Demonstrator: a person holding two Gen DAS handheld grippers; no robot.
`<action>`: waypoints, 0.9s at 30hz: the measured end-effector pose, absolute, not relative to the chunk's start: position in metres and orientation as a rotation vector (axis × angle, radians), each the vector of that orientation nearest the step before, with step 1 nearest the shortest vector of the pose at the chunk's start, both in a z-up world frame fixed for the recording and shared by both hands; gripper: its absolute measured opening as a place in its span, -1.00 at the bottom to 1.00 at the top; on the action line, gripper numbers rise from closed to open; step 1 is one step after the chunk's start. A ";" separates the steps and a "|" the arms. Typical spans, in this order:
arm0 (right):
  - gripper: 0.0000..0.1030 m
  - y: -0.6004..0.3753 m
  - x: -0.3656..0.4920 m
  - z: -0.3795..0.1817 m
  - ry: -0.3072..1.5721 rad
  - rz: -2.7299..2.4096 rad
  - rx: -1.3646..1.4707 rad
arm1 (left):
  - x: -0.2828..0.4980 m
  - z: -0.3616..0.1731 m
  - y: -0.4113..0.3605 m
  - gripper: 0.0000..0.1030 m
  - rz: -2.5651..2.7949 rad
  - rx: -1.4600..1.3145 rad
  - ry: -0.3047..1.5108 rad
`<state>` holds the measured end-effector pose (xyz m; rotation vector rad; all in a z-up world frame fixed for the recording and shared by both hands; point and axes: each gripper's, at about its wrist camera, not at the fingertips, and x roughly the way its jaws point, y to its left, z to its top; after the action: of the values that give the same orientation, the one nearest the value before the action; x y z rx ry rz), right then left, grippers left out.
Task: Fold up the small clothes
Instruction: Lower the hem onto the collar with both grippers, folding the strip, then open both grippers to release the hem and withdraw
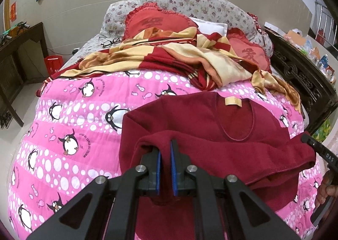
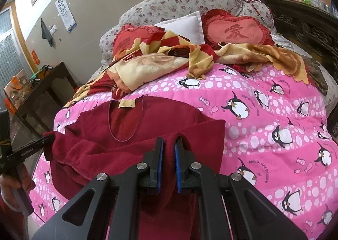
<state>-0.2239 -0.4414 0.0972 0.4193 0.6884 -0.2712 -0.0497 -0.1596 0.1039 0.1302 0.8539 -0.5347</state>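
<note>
- Presently, the left claw is clamped on a raised fold of the maroon top, cloth pinched between its blue pads.
- Likewise the right claw is clamped on a fold of the same top, its blue pads pressing fabric from both sides.
- The top lies on the pink penguin quilt covering the bed, neckline facing up with a tan label at the collar; the lower portion is lifted and doubled toward the collar.
- In the left view, the right claw's black tip shows at the garment's far edge; in the right view, the left claw's tip shows likewise at the opposite edge.
- Beyond the collar, a crumpled red-and-yellow blanket lies across the quilt, near the top but not touching it.
- Behind the blanket: heart-shaped red cushions, a white pillow, and a floral headrest.
- Spectacles rest on the sheet left of the blanket.
- A dark desk stands left of the bed; a carved dark cabinet stands right, cluttered on top.
</note>
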 end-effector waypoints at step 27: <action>-0.43 -0.493 -0.177 0.055 0.748 -0.283 0.611 | 0.009 0.057 -0.188 -0.80 -0.487 0.117 0.986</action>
<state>-0.1770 -0.4926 0.0554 0.6108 0.7483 -0.2828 0.0091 -0.1878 0.0570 0.1167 0.9863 -0.4874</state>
